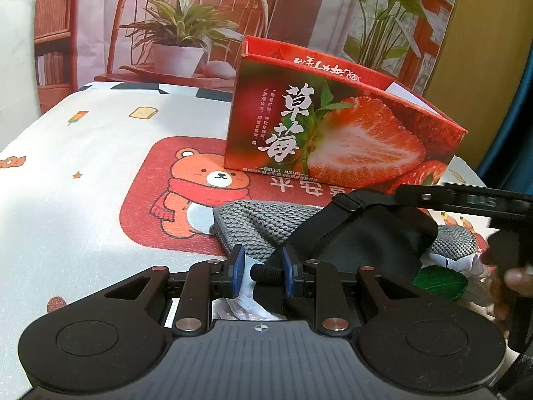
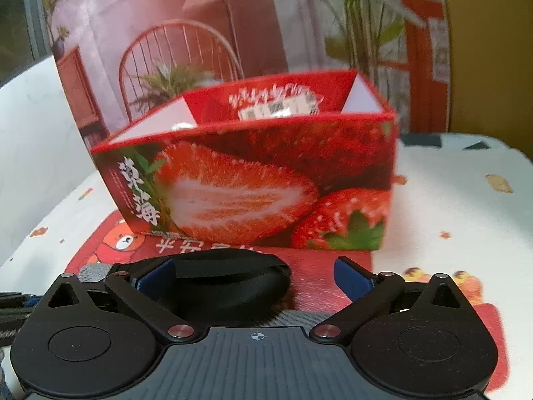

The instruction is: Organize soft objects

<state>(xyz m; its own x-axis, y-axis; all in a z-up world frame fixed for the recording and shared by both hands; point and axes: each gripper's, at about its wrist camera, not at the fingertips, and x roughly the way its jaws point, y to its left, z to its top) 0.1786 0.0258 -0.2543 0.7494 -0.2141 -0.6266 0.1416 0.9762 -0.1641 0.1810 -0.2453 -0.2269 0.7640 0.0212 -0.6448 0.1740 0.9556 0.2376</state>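
Left wrist view shows the surface (image 1: pixel 66 200), covered with a white cloth with a red bear print, filling the left and middle of the frame. On it, in the upper middle, stands the strawberry box (image 1: pixel 333 126), open at the top; it looks like thin cardboard, so I judge it light and easy to push away by a careless touch.

Below the box, in the middle right of the frame, lies the pile of soft things. The grey knitted cloth (image 1: pixel 260 223) is lowest and is spread flat. On top of it rests the black eye mask (image 1: pixel 366 240) with its strap (image 1: pixel 346 201). At the lower right edge a green piece (image 1: pixel 439 281) and a white cloth (image 1: pixel 253 303) show partly.

All these things seem light and limp. They will fold and hang when lifted, and they cannot break. A pinch on a thick fold or on the padded body should hold better than on a thin edge, which may slip out.

The left gripper (image 1: pixel 263 271) has its jaws nearly closed and grasping a black band of the mask, low in the frame.

In the right wrist view, the right gripper (image 2: pixel 253 275) has its jaws spread wide around the mask's rounded black body, with the right jaw clearly apart from it, so nothing is clamped there.
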